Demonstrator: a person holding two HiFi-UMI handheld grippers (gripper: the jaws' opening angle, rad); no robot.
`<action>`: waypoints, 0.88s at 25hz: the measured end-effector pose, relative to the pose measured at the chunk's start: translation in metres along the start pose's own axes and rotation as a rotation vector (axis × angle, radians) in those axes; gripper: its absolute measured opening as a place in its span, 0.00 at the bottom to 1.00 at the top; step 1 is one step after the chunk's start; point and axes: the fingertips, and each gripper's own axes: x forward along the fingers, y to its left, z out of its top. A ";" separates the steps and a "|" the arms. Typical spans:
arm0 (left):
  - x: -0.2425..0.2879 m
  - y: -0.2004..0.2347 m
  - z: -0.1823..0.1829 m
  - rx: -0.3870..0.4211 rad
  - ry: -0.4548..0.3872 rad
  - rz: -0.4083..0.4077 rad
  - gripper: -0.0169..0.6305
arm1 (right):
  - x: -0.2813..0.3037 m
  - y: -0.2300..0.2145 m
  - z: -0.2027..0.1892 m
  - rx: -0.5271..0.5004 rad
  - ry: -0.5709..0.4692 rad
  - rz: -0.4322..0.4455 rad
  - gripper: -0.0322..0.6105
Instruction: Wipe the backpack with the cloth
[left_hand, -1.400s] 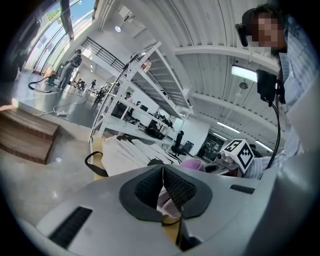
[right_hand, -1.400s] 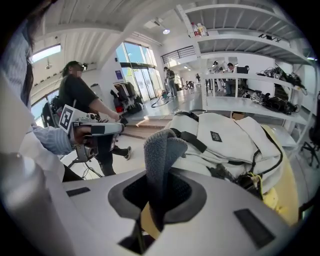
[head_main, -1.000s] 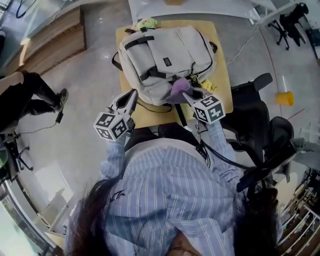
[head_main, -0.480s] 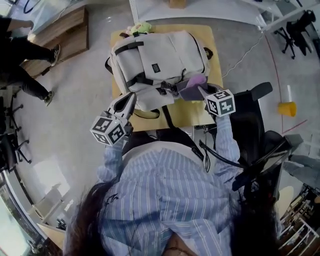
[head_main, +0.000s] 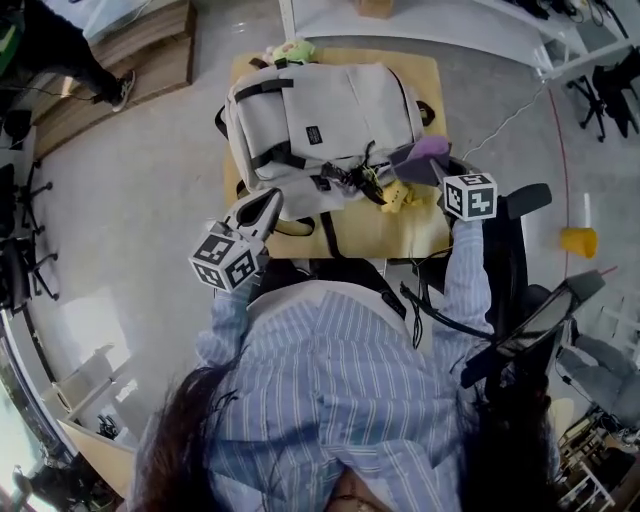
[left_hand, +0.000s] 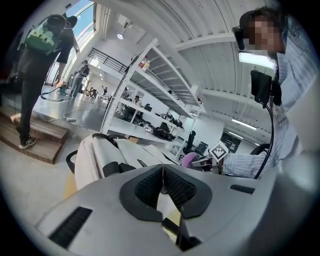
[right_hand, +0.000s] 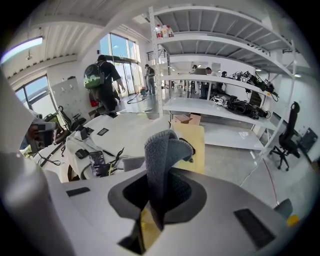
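Observation:
A light grey backpack (head_main: 320, 120) with black straps lies flat on a small wooden table (head_main: 380, 232). It also shows in the left gripper view as the backpack (left_hand: 107, 157) and in the right gripper view as the backpack (right_hand: 120, 132). My right gripper (head_main: 425, 165) is at the bag's right edge, shut on a purple-grey cloth (head_main: 422, 155), which stands up between the jaws as the cloth (right_hand: 162, 160). My left gripper (head_main: 262, 207) hovers at the bag's near left corner, jaws closed together with nothing in them.
A yellow soft toy (head_main: 398, 196) lies on the table beside the bag's dangling straps. A green toy (head_main: 290, 50) sits at the far edge. A black office chair (head_main: 510, 250) stands right of the table, a yellow cup (head_main: 578, 241) on the floor beyond. A person (head_main: 60, 45) walks at far left.
My right gripper has carried the cloth rightward off the bag's lower front to its right edge, uncovering the yellow toy. The left gripper has barely moved. The person at left has walked away.

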 end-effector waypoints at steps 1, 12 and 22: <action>0.000 0.000 0.000 0.000 -0.001 0.006 0.04 | -0.001 -0.008 0.000 0.003 -0.001 -0.015 0.11; 0.000 -0.003 -0.007 -0.006 0.013 0.045 0.04 | -0.017 -0.069 0.002 0.094 -0.067 -0.121 0.11; -0.006 0.004 -0.009 -0.011 0.027 0.073 0.04 | -0.016 -0.080 -0.001 0.160 -0.052 -0.248 0.11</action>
